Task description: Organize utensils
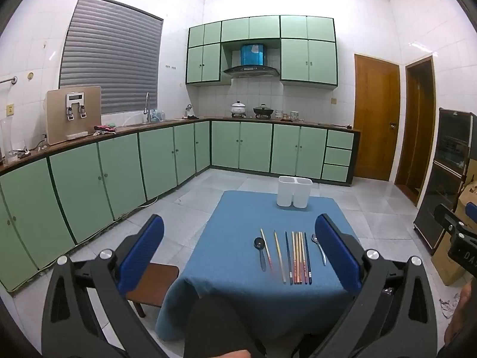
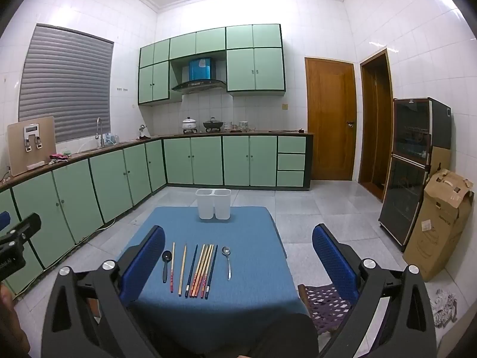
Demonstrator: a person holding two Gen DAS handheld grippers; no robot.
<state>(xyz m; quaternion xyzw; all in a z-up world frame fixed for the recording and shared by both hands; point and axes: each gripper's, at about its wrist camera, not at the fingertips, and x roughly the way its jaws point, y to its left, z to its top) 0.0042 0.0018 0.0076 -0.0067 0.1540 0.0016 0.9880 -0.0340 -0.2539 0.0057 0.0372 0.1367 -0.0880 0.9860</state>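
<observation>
Beyond my table, the green cabinets [image 2: 190, 161] wrap the corner, and everything else I place against them. On their counter stand a white pot [image 2: 189, 124] and a dark wok [image 2: 213, 124] beneath the range hood [image 2: 199, 84], with the faucet [image 2: 100, 131] and a water dispenser [image 2: 31, 144] farther left under the grey blind [image 2: 65, 80]. To their right are a wooden door [image 2: 331, 119], a dark glass cabinet [image 2: 414, 167] and a cardboard box [image 2: 438, 223].

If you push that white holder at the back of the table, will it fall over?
Probably it would slide or tip fairly easily. The white holder is tall for its base and looks like thin plastic, so likely light. Both its compartments look empty, so nothing weighs it down. The blue cloth under it might grip the base, so a high push would likely tip it.
</observation>
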